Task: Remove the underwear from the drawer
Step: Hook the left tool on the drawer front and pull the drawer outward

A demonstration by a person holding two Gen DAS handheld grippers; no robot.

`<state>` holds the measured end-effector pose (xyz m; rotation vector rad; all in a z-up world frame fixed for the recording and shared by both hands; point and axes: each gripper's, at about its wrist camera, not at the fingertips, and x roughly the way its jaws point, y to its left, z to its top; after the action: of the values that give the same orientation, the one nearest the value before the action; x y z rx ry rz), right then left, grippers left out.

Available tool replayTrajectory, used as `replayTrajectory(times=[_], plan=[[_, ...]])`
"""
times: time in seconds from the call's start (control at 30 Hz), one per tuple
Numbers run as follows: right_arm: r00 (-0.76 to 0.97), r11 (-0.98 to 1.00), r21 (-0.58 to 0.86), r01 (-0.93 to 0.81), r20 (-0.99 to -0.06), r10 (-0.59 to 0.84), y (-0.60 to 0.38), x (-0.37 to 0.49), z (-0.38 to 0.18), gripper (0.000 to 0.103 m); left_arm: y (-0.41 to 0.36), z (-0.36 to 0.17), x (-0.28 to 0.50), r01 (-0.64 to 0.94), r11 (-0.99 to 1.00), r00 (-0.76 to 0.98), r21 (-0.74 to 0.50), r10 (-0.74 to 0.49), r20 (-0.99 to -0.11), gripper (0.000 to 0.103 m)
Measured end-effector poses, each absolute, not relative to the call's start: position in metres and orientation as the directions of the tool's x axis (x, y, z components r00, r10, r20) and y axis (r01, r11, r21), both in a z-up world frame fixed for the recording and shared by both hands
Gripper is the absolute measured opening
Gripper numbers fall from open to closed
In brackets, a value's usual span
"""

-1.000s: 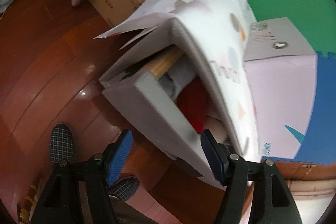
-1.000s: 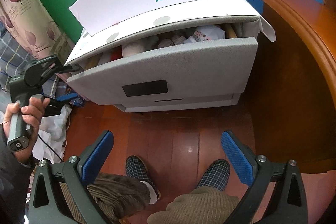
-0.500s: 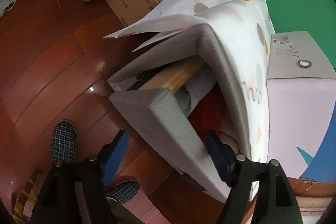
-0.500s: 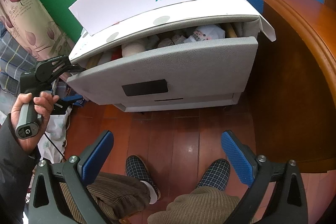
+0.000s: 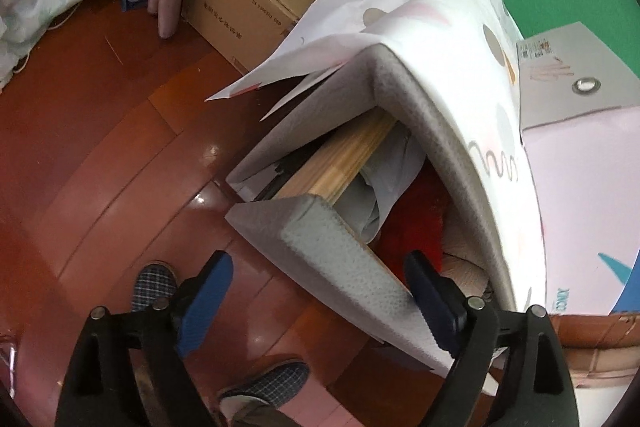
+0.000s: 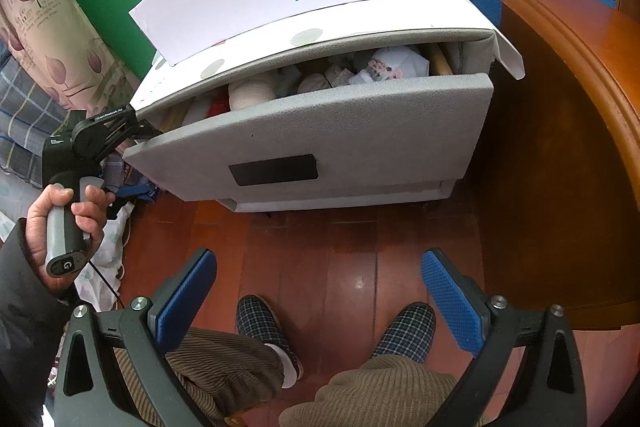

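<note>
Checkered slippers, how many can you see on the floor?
2. In the right wrist view, one slipper is on the wooden floor between the blue pads, and the other slipper is just to its right. Trouser legs hide their heels.

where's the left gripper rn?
In the right wrist view, the left gripper is at far left, fingers straddling the left end of the half-open grey drawer front.

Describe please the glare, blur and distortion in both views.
Left wrist view: bright glare spots on the wooden floor; drawer front near the lens slightly blurred. Right wrist view: sharp, evenly lit; fisheye bends the drawer front into a curve.
</note>
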<state>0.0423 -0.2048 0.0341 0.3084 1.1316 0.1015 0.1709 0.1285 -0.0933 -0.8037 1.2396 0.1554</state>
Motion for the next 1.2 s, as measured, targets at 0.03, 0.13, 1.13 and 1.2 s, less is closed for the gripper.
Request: replayTrajectory(times=[0.03,0.13,1.13,1.2], plan=[[0.426,0.953,0.293,0.076,-0.874,0.234,-0.205,0.043,0.034,0.102,0.128,-0.092,0.169,-0.508,0.737,0.347,-0.446,-0.299,-0.889,0.091],[0.425,0.955,0.287,0.074,-0.875,0.23,-0.204,0.044,0.034,0.102,0.125,-0.087,0.164,-0.476,0.779,0.338,-0.408,-0.266,-0.903,0.091],[0.35,0.982,0.189,-0.002,-0.92,0.177,-0.207,0.057,0.061,0.102,0.106,-0.058,0.074,-0.261,0.953,0.274,-0.156,-0.082,-0.958,0.093],[0.33,0.984,0.177,0.008,-0.93,0.164,-0.211,0.062,0.062,0.102,0.108,-0.06,0.071,-0.261,0.952,0.267,-0.159,-0.087,-0.96,0.093]])
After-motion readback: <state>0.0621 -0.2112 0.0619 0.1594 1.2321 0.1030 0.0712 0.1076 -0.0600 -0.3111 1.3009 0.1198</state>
